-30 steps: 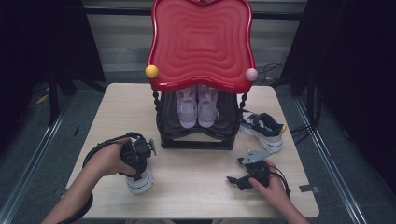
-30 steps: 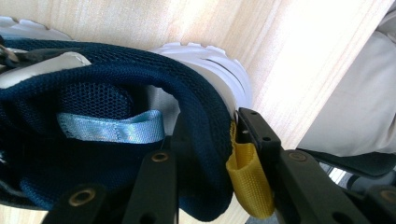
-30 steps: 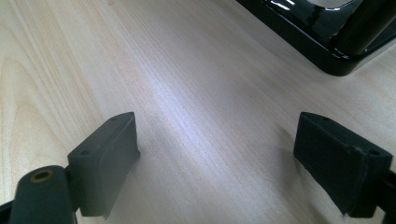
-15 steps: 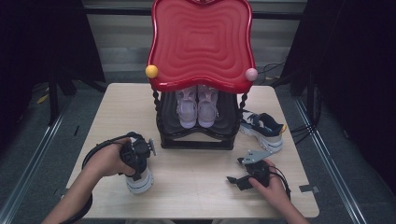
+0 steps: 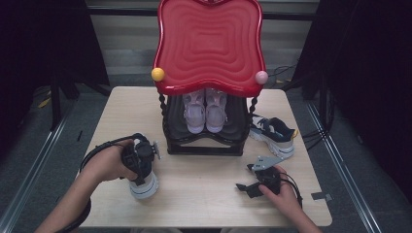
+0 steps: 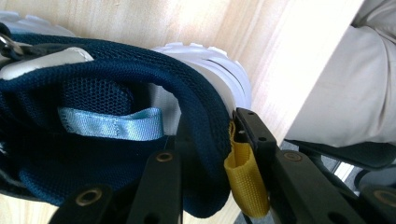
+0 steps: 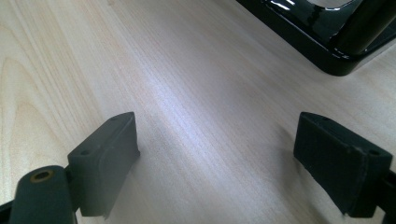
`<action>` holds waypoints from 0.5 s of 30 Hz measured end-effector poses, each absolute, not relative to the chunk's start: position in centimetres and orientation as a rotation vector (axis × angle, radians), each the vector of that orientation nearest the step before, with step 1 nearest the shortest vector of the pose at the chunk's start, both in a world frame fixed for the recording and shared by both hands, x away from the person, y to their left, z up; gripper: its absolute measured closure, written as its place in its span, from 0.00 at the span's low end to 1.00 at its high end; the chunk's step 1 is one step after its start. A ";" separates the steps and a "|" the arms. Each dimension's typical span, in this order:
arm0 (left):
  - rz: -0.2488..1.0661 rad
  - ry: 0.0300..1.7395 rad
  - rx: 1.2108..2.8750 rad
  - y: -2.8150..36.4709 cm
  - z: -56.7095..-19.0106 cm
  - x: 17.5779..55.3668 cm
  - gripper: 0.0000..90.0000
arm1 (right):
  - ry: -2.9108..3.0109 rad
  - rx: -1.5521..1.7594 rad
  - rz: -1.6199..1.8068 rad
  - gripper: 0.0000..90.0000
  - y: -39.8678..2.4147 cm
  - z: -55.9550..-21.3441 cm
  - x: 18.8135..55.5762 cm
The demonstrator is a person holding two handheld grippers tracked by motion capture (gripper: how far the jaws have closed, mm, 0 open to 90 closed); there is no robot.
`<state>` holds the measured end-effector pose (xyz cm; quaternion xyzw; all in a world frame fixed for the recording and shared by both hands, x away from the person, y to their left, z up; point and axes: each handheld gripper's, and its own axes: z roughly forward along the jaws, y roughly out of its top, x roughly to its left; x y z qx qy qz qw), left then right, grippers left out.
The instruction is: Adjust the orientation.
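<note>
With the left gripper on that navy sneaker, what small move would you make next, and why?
Probably lift the navy sneaker slightly off the table. The left gripper is clamped on its heel collar beside the yellow pull tab, its mate lies beside the shoe rack, and the right gripper rests open.

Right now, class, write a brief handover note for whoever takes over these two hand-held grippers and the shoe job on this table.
Left gripper: shut on the heel collar of the navy mesh sneaker with white sole, which is at the table's near left, beside the yellow pull tab.
Right gripper: open, holding nothing, low over the light wooden table.
Matching navy sneaker: right of the black rack with red top.
Done: pale pink shoes sit in the rack.
Left, probably: place both sneakers.
</note>
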<state>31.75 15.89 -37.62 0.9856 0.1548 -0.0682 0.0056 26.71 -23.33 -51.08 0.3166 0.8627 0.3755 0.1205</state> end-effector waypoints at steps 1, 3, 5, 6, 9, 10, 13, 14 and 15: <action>-0.210 0.473 3.089 15.9 -37.4 31.8 0.80 | 2.518 0.920 1.097 0.15 -23.3 -51.1 26.7; -0.217 0.483 3.086 16.0 -37.0 31.7 0.80 | 2.518 0.921 1.097 0.15 -23.3 -51.1 26.7; -0.213 0.476 3.091 15.9 -36.4 31.8 0.80 | 2.517 0.920 1.097 0.15 -23.3 -51.1 26.7; -0.210 0.477 3.093 15.9 -36.2 31.8 0.80 | 2.518 0.921 1.097 0.15 -23.3 -51.1 26.7; -0.202 0.483 3.080 15.9 -35.2 31.8 0.80 | 2.518 0.919 1.097 0.15 -23.3 -51.1 26.7; -0.200 0.475 3.086 15.9 -34.9 31.9 0.80 | 2.518 0.919 1.097 0.15 -23.3 -51.1 26.7; -0.192 0.487 3.079 15.8 -34.0 32.0 0.80 | 2.518 0.919 1.097 0.15 -23.3 -51.1 26.7; -0.188 0.484 3.081 15.7 -33.5 32.0 0.80 | 2.518 0.920 1.097 0.15 -23.3 -51.1 26.7; -0.188 0.484 3.081 15.7 -33.5 32.0 0.80 | 2.518 0.920 1.097 0.15 -23.3 -51.1 26.7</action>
